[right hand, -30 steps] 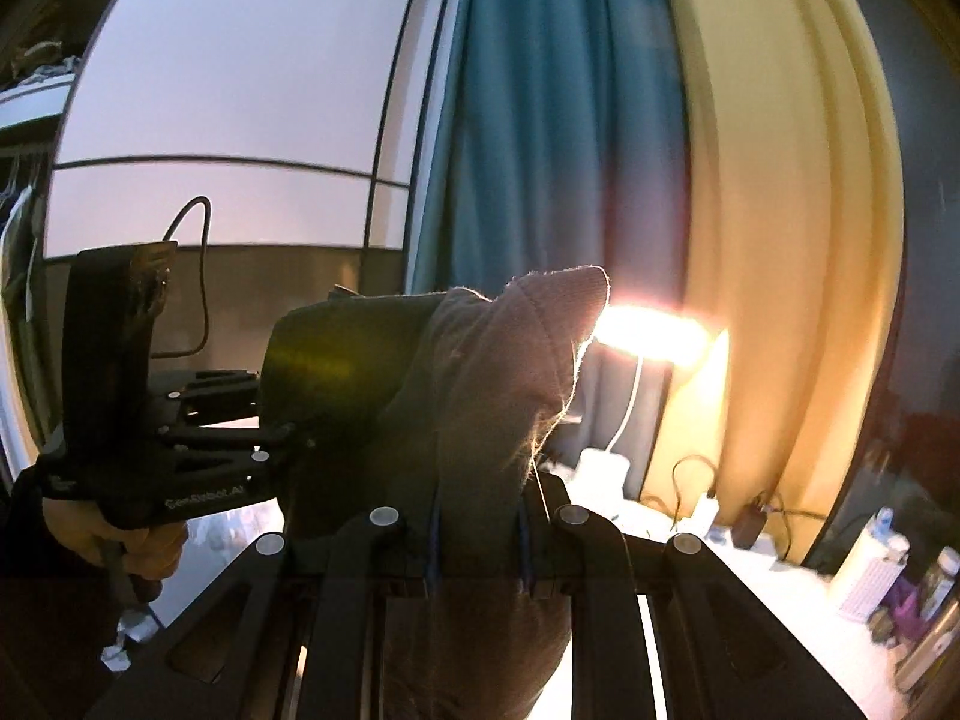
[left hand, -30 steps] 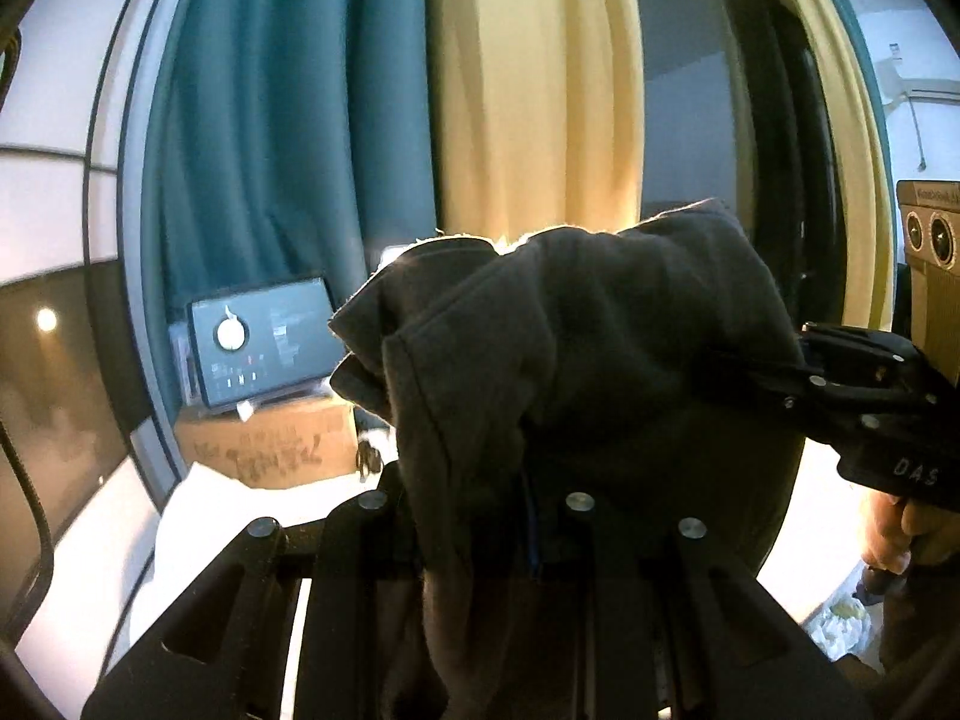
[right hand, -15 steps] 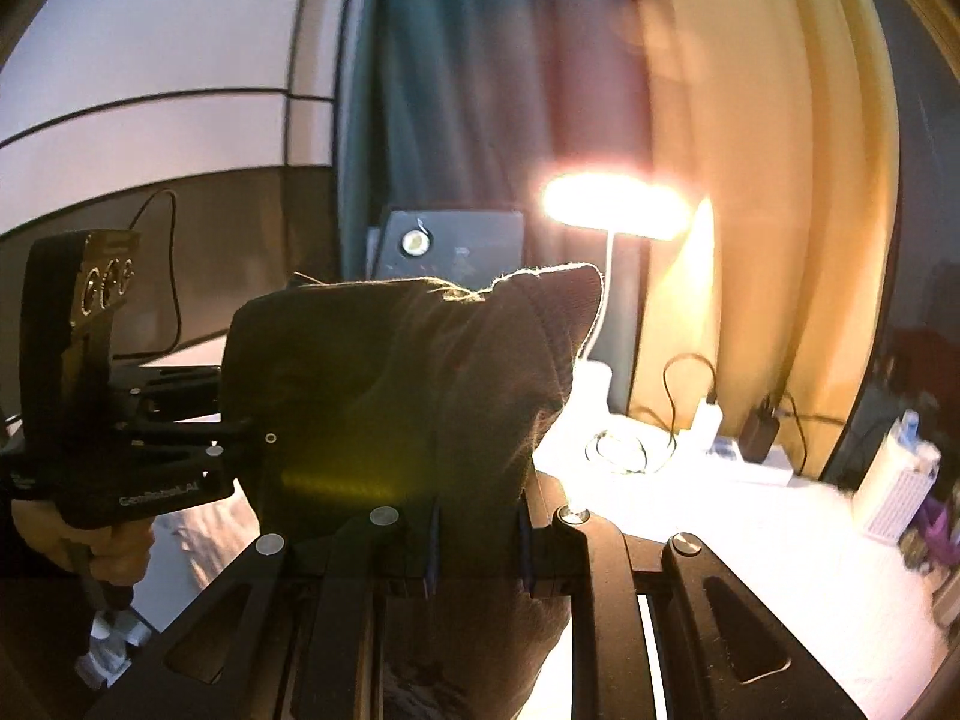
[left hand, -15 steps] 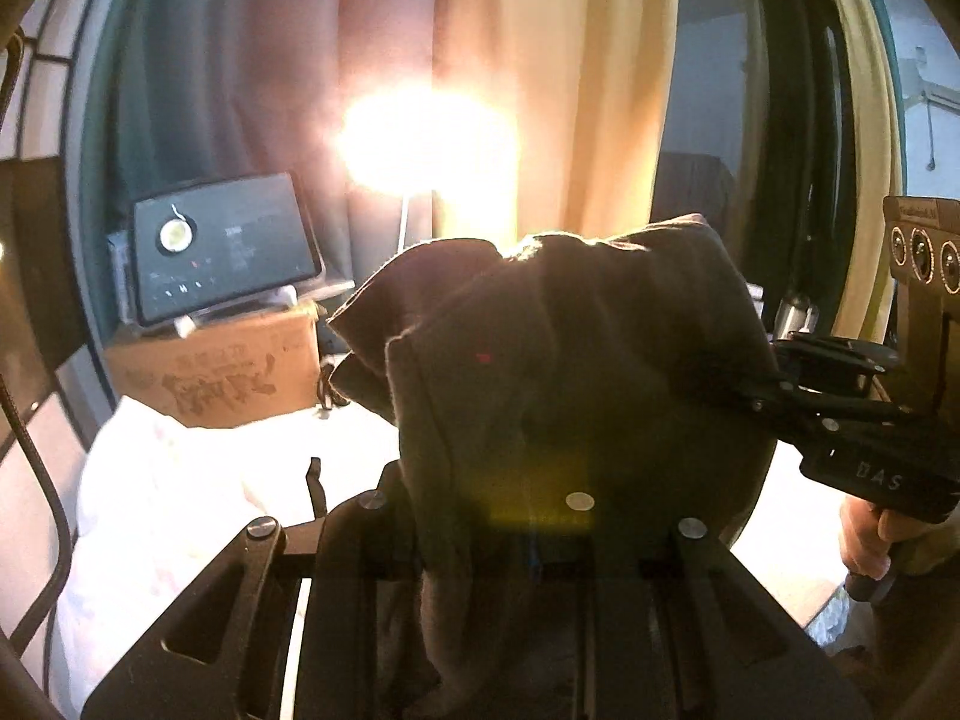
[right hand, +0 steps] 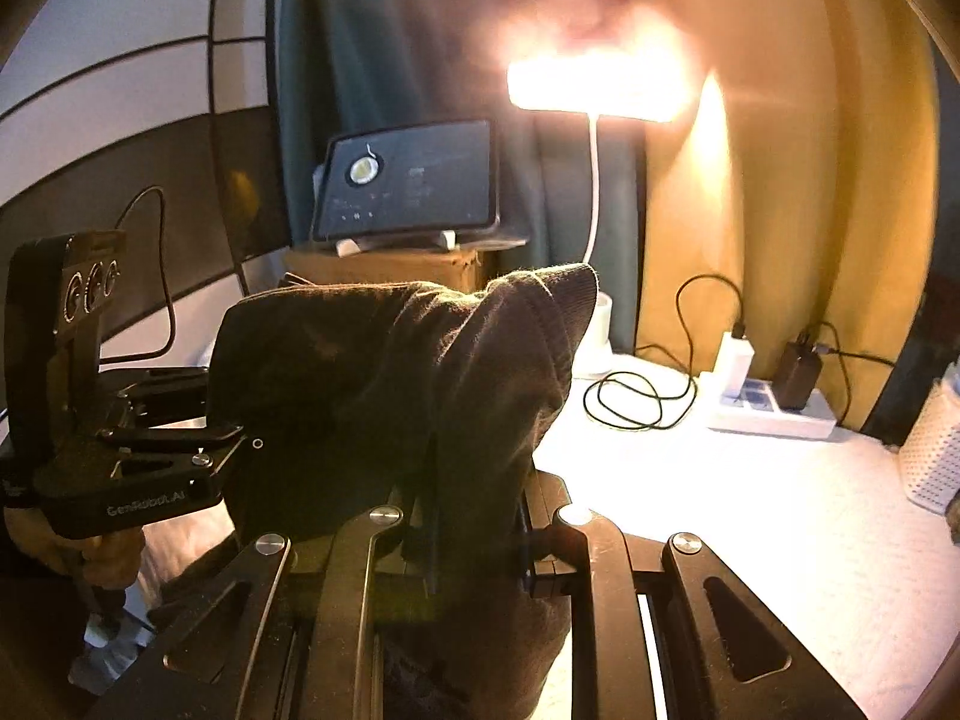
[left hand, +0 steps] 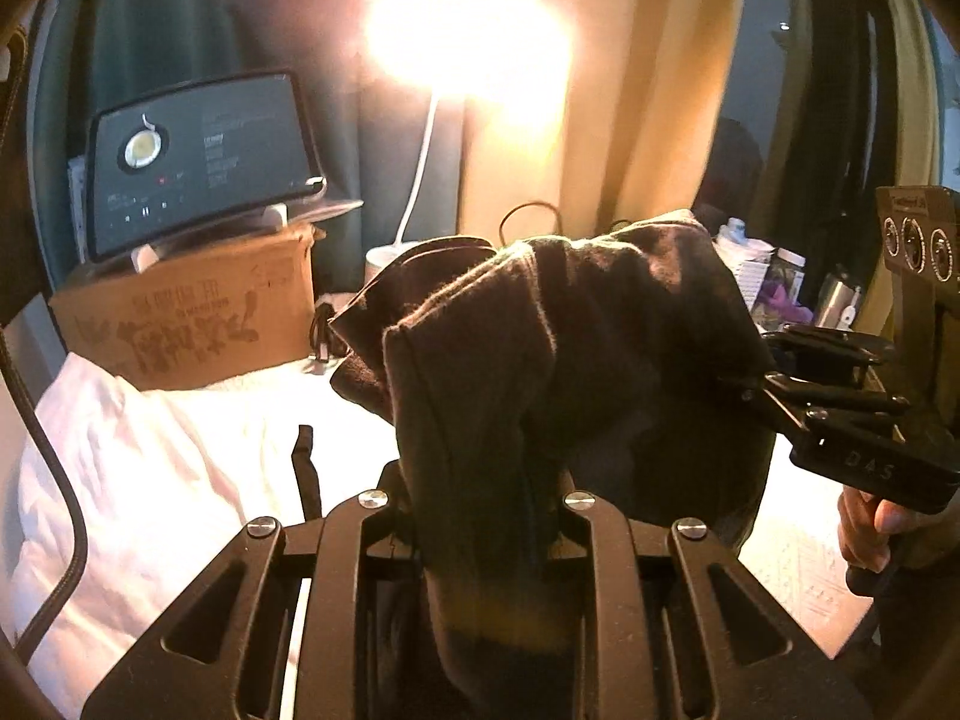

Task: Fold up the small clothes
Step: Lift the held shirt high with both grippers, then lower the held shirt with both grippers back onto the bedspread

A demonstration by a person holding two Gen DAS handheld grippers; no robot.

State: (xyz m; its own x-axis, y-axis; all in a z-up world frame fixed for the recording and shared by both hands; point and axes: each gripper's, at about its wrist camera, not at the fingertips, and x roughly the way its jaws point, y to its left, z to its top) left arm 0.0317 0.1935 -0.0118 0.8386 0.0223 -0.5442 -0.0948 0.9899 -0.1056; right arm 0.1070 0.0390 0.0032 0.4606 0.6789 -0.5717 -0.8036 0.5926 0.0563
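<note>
Risk first: I have the dark garment [left hand: 540, 360] strung in the air between both tools, above the white bedding [left hand: 150, 450], and my worry is an uneven set-down. If one side drops ahead of the other, I judge the cloth will land bunched or twisted and the fold will come out crooked. Second risk is clutter: the coiled black cable [right hand: 636, 402] and the white power strip [right hand: 774, 414] lie on the surface to the right, near enough that a trailing hem could drag them. The lamp [left hand: 468, 42] at the far side glares straight into both lenses, so the fabric edges are hard for me to read. The thick bunch in each pinch could also slip. Left hand-held gripper [left hand: 480, 516]: jaws nearly together, pinching a thick fold of the garment that rises between them. Right hand-held gripper [right hand: 474, 534]: likewise drawn close, clamped on another bunch of the same cloth, with the ribbed hem standing up above it. Each tool shows in the other's view at the garment's far end. A cardboard box [left hand: 192, 324] with a tablet [left hand: 192, 162] on top sits far left.
</note>
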